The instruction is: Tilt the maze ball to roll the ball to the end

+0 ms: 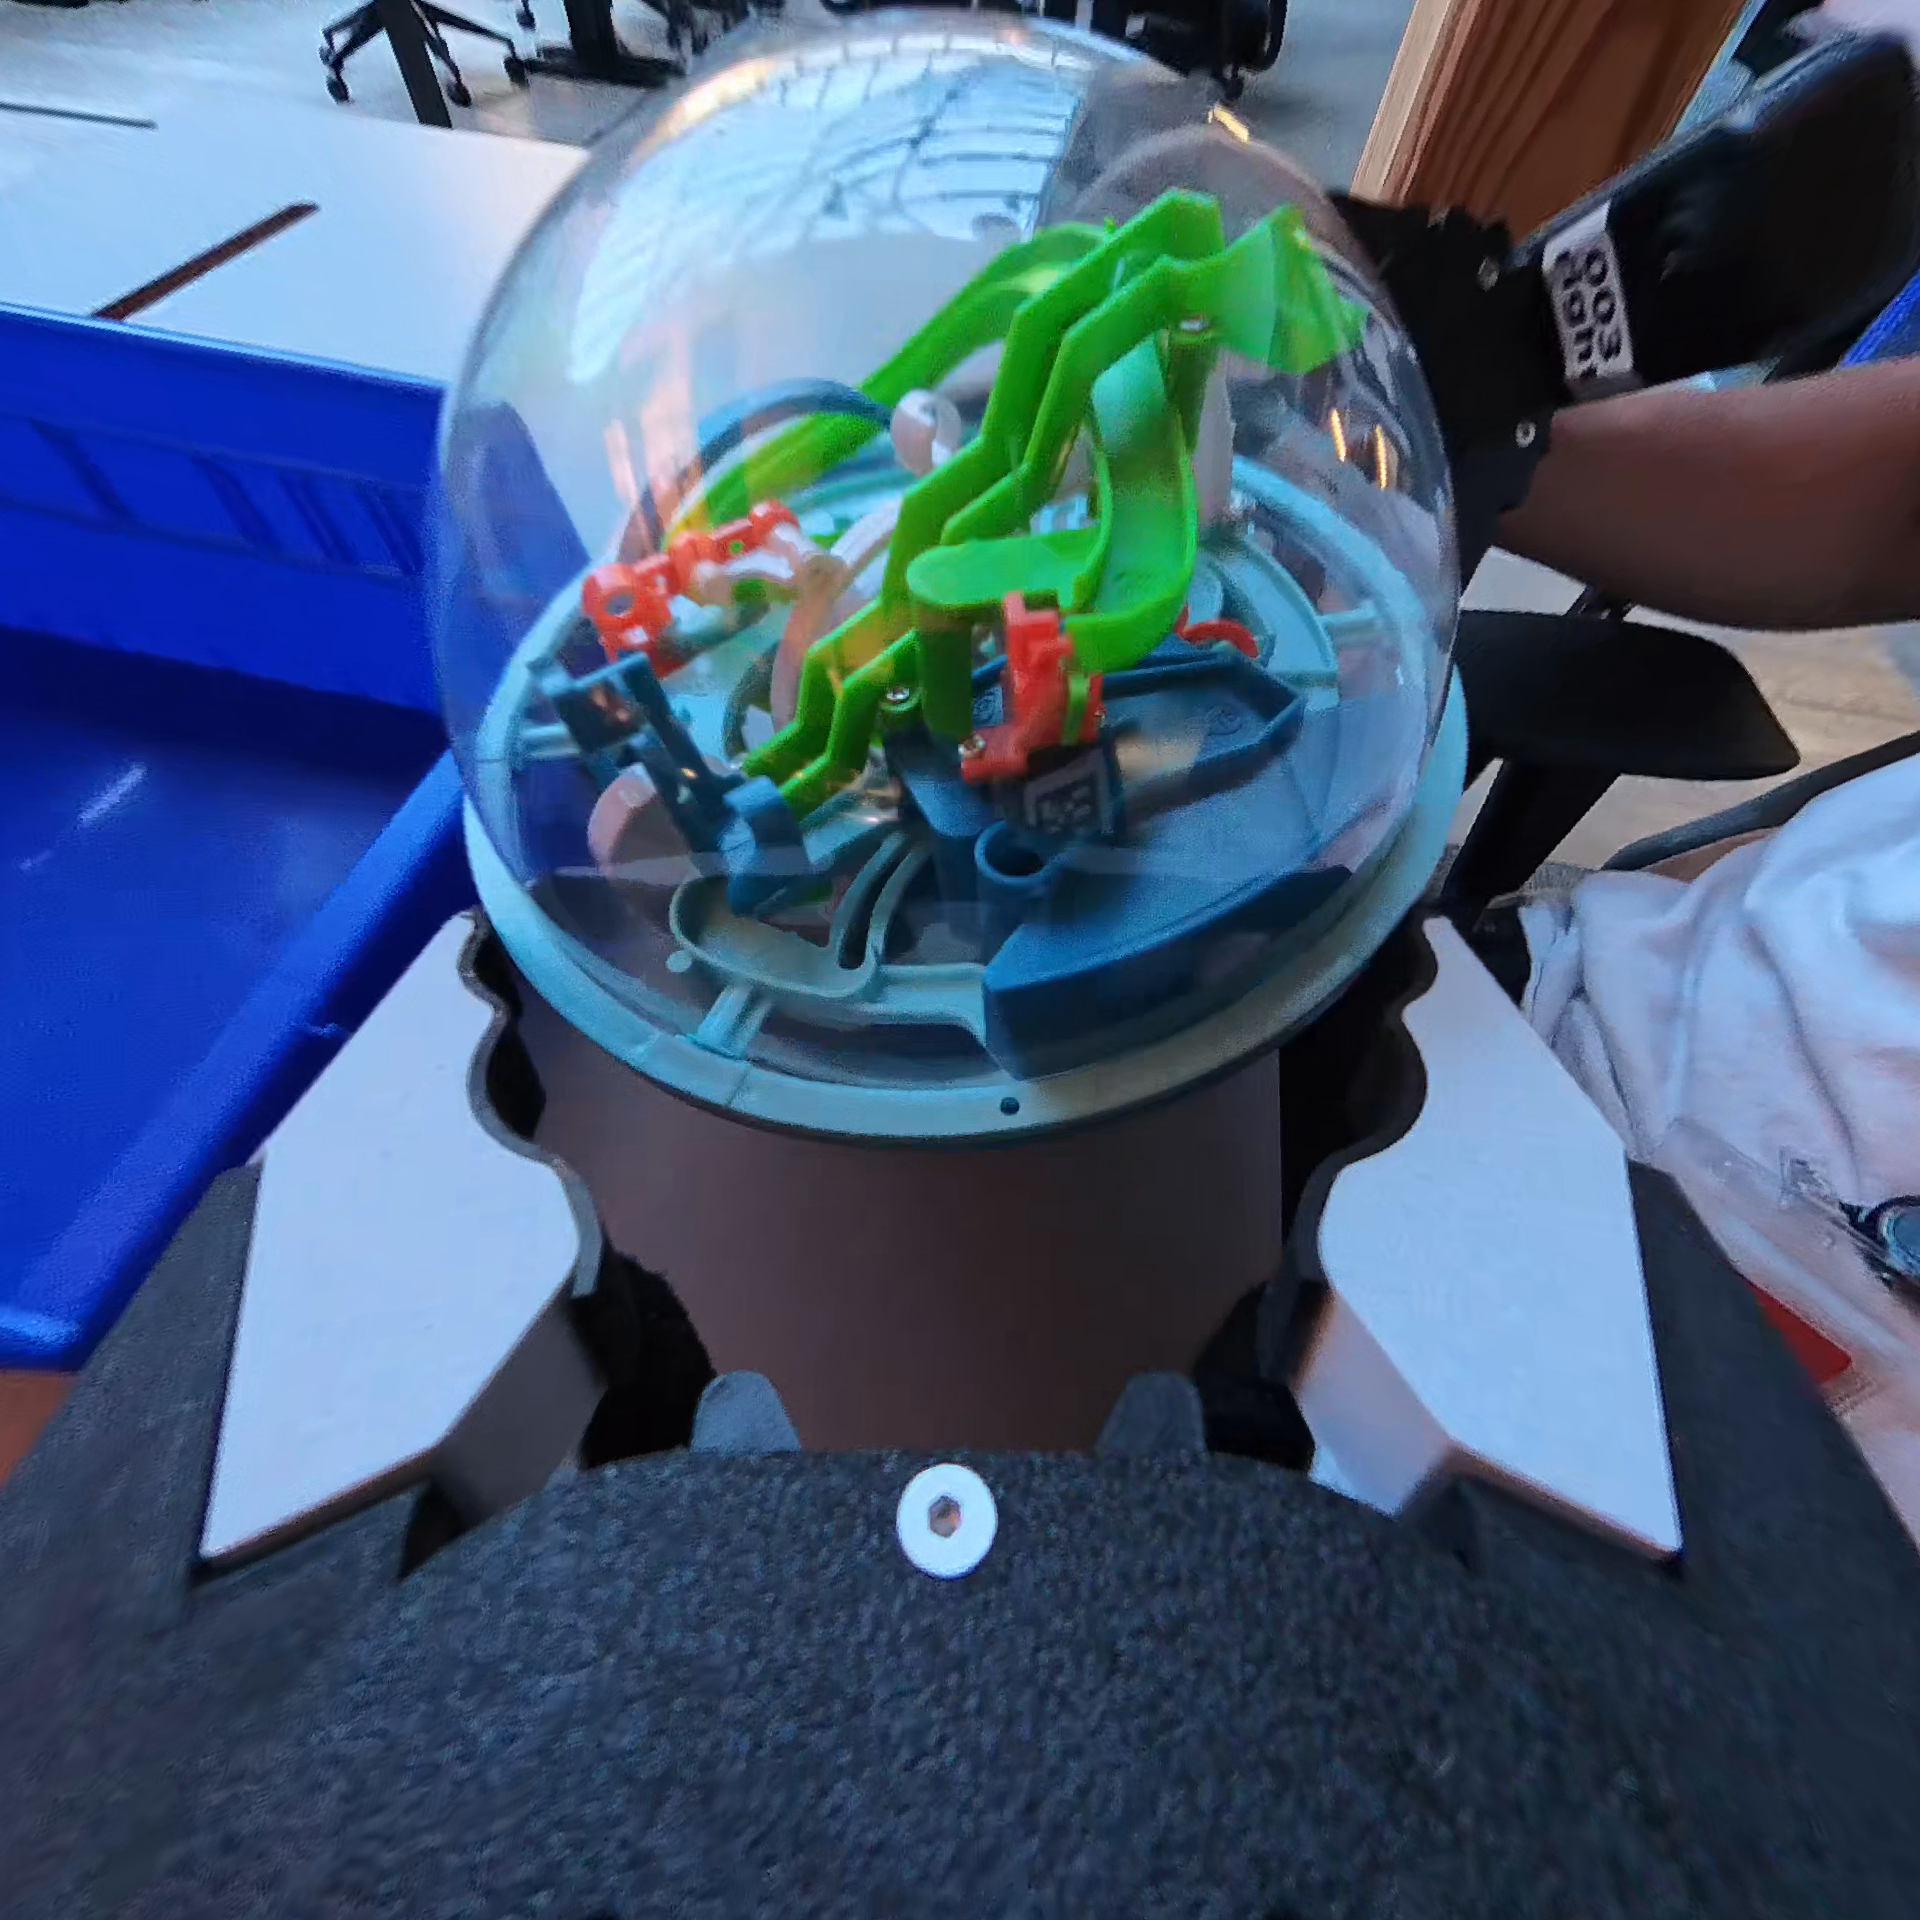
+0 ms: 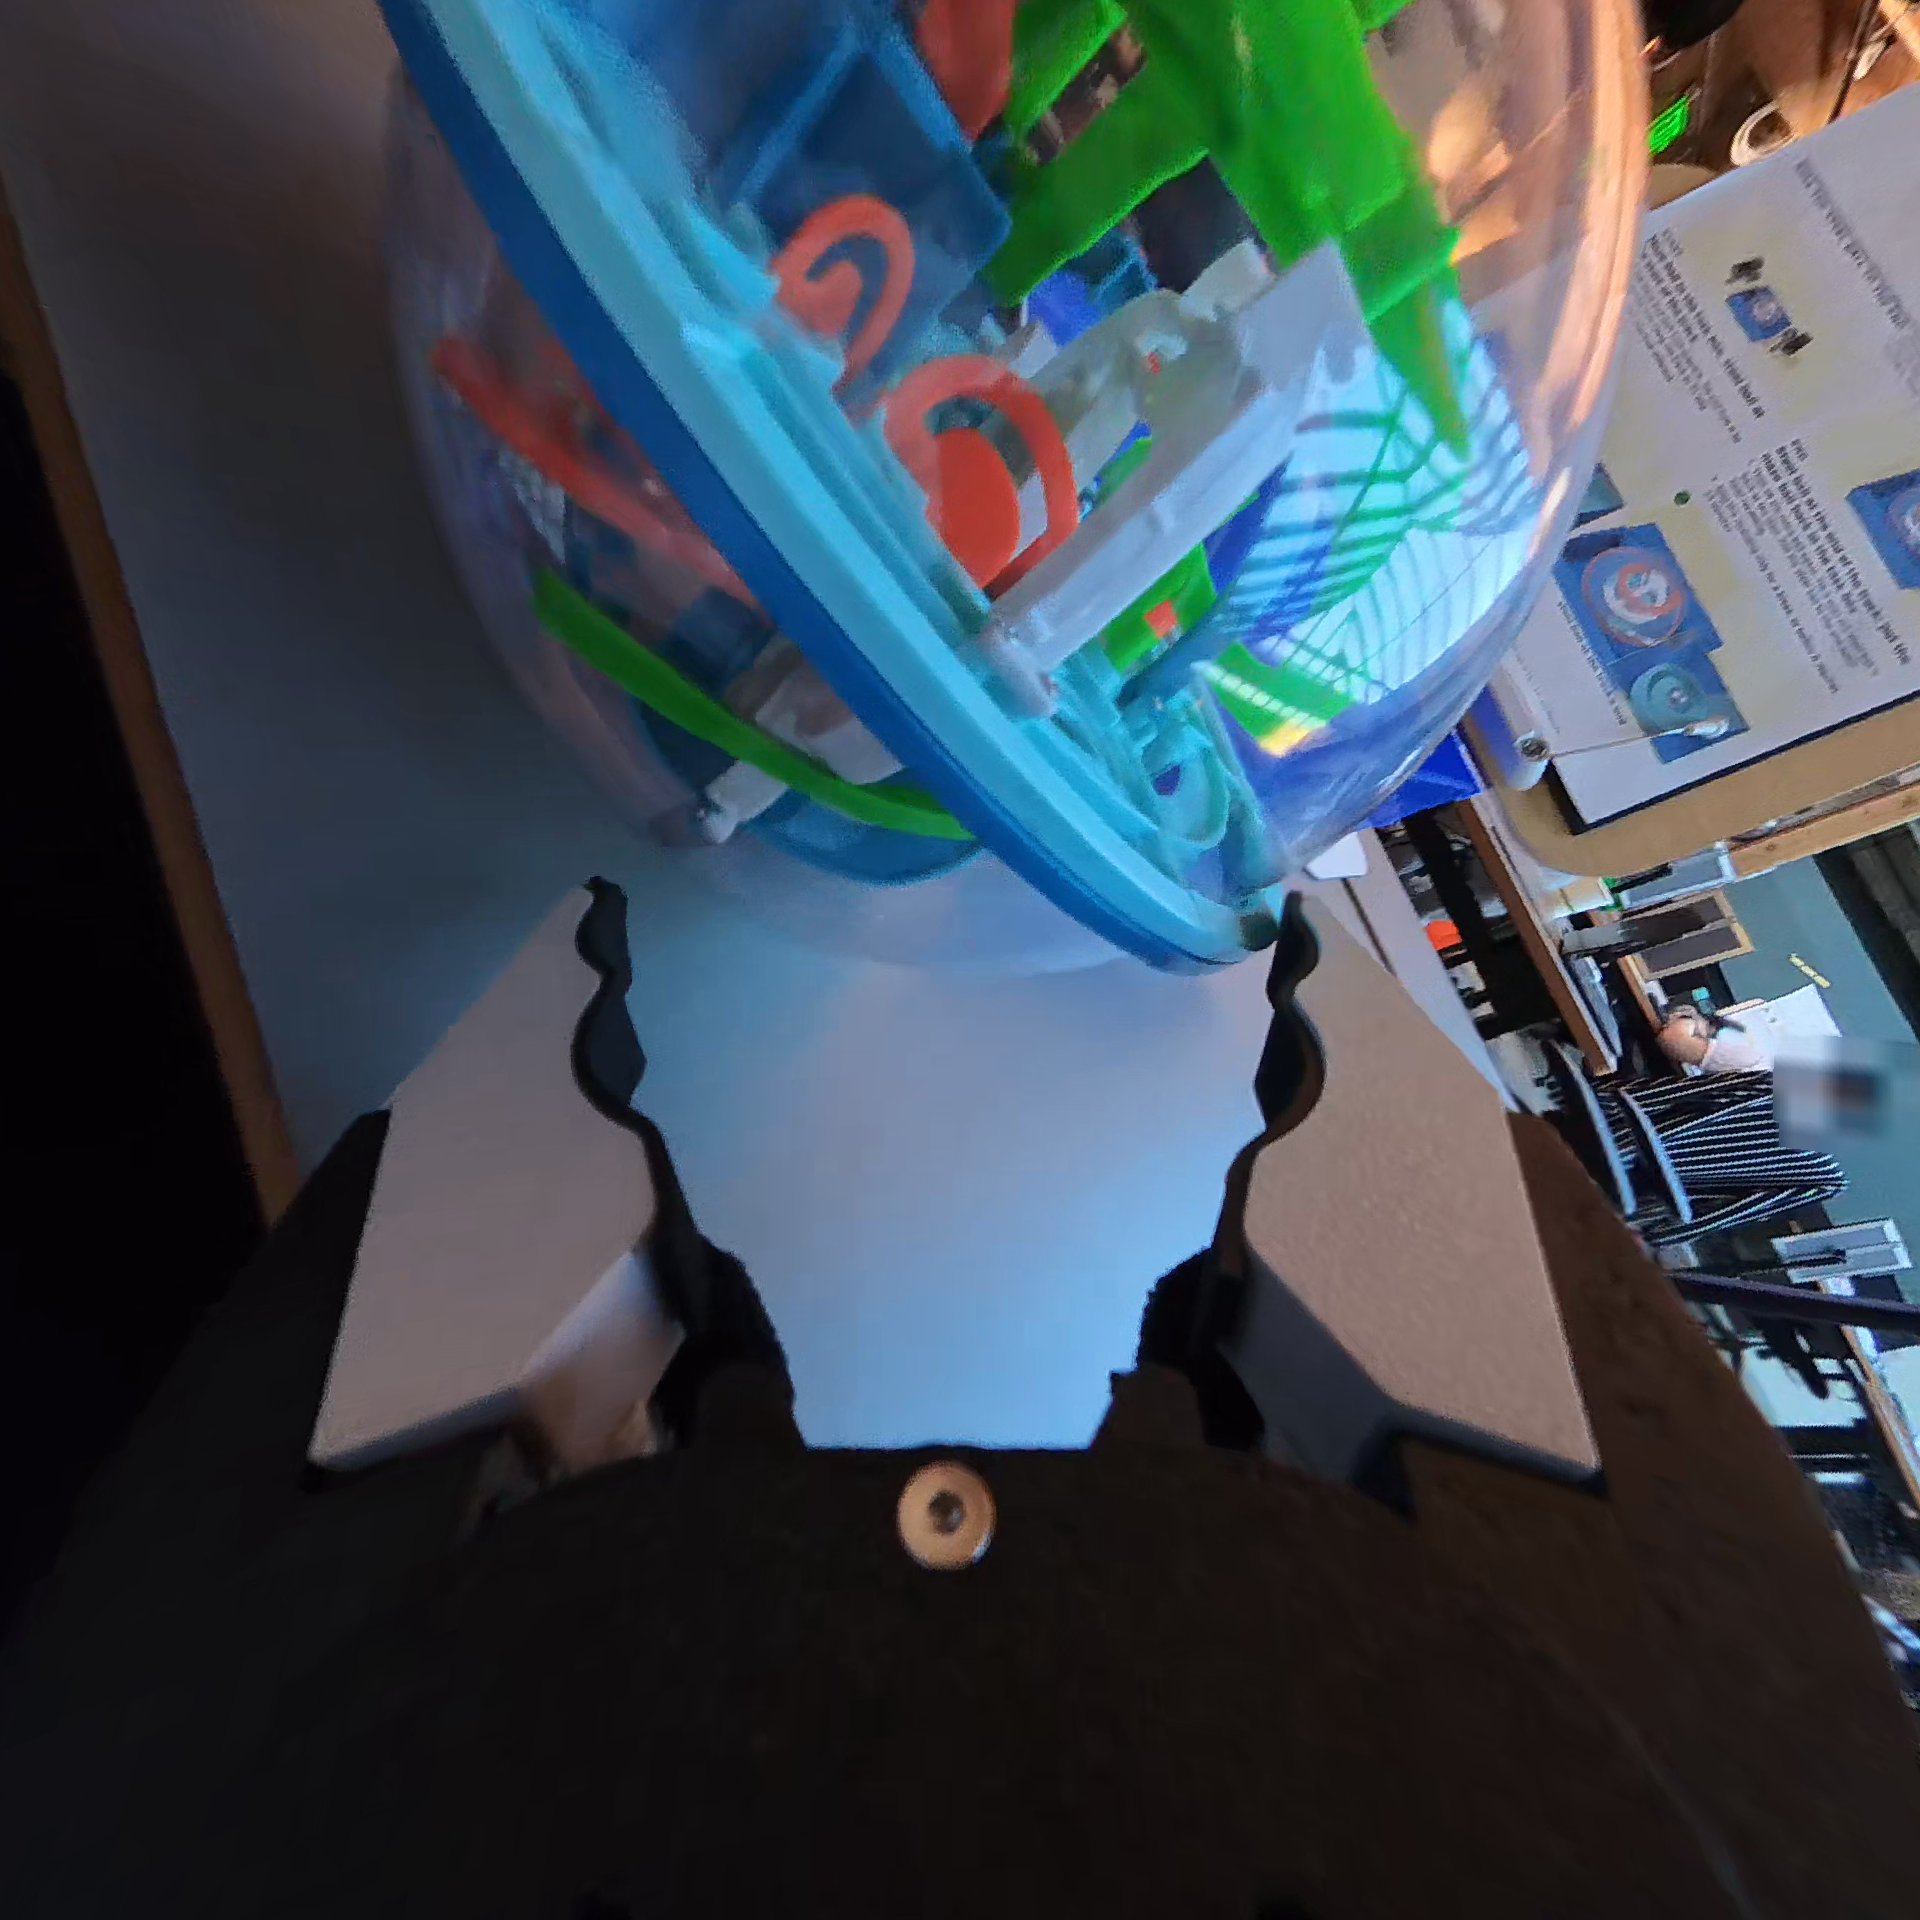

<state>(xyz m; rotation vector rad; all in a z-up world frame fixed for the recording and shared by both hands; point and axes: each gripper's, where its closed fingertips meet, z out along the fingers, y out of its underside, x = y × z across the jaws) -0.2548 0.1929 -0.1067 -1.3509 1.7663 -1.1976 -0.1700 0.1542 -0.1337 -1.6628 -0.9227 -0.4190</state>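
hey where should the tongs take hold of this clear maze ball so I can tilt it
Probably at the pale blue equator ring, one pair of tongs on each opposite side, as the left tongs and right tongs sit now. The maze ball is smooth and round elsewhere, so its dome would likely slip; the ring's raised edge gives the fingers a ledge.

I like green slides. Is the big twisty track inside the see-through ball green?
Yes, the big twisty track inside the clear maze ball is bright green.

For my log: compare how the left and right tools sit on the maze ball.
The left tool stands wide open under the maze ball, spanning its pale blue rim. The right tool is also open; only one fingertip reaches that rim. The left tool faces the ball's underside, the right its side. Both have white pads.
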